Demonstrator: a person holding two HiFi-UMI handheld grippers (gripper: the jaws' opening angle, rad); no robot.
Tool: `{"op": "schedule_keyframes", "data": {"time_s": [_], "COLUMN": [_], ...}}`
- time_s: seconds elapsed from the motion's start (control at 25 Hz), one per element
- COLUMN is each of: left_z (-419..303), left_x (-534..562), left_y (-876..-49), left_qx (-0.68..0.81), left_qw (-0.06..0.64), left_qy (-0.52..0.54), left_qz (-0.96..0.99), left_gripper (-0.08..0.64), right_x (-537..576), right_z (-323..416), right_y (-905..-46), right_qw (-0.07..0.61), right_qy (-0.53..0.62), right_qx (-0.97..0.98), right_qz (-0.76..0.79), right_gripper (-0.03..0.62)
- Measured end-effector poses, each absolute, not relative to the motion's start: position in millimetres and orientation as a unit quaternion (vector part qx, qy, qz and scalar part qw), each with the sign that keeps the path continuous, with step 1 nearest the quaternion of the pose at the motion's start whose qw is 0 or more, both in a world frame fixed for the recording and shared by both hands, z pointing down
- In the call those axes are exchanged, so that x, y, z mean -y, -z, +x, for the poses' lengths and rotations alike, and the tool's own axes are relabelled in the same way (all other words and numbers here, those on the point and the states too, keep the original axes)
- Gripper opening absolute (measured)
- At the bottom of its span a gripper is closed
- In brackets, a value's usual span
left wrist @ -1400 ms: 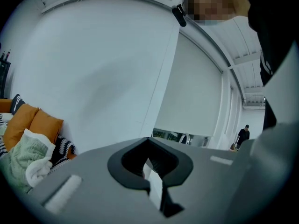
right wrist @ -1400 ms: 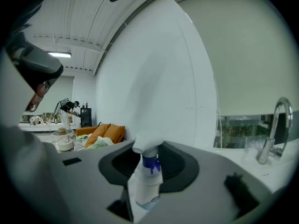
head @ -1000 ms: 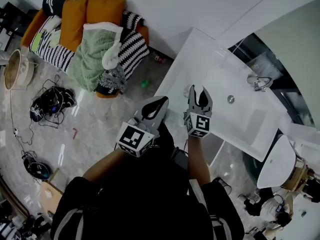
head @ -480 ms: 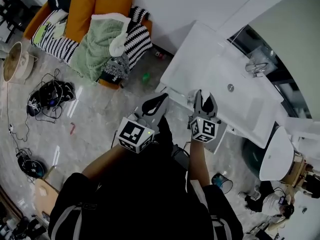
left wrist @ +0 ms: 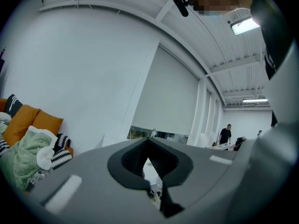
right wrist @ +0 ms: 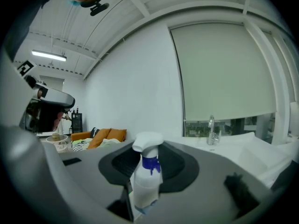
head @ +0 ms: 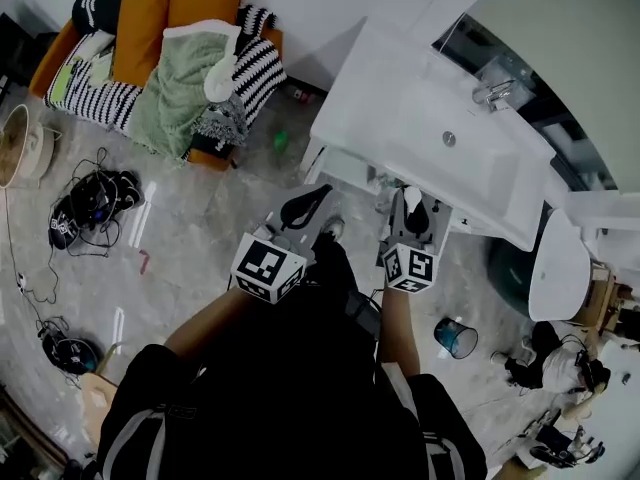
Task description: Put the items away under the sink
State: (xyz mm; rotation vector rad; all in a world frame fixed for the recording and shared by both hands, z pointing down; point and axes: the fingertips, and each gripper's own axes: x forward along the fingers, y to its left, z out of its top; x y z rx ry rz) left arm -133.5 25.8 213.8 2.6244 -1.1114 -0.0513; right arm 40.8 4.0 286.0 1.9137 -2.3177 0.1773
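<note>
A white spray bottle (right wrist: 145, 181) with a blue collar stands upright between the jaws of my right gripper (right wrist: 148, 164), which is shut on it. From the head view, the bottle's white cap (head: 413, 201) shows at the right gripper (head: 415, 214), just in front of the white sink counter (head: 400, 98). My left gripper (head: 311, 201) hangs to its left over the floor. In its own view the left gripper (left wrist: 149, 148) has its pads meeting at the tips, with nothing held. The space under the counter is mostly hidden.
The faucet (head: 490, 93) stands at the counter's far side, also seen as the faucet (right wrist: 211, 129). A sofa with orange cushions and a green blanket (head: 185, 78) lies at the left. Cables (head: 90, 203) lie on the floor, and a blue bin (head: 455, 336) stands at the right.
Both grippers have drawn back from over the counter to just in front of its edge. The bottle stays in the right gripper. The left jaws are as before.
</note>
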Motion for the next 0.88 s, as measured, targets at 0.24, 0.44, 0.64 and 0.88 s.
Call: {"op": "schedule_keyframes", "data": {"time_s": [0.24,0.44,0.64,0.88], "left_z": [-107.8,-81.5,-53.7,-20.2], "left_x": [-44.4,-56.4,-70.0,-96.2], "left_y": [-217.2,-220.8,-226.0,-233.2], "left_qx": [0.363,0.349,0.351,0.365], "left_qw": [0.150,0.147,0.155,0.154], "left_qy": [0.017,0.008,0.002,-0.005], "left_qz": [0.920,0.925,0.923,0.918], "left_gripper": [0.006,0.006,0.006,0.006], "right_x": [-40.8,-61.6,-82.3,-103.7], "right_z": [62.6,83.5,105.0,128.8], "right_y": [-288.4,-289.9,-291.9,-304.1], "right_qw": [0.063,0.061,0.052,0.058], "right_qy": [-0.062,-0.061,-0.069,-0.077], "right_qx": [0.759,0.756,0.758,0.767], "right_qz": [0.645,0.649,0.646,0.635], "right_gripper": [0.126,0.127,0.126,0.126]}}
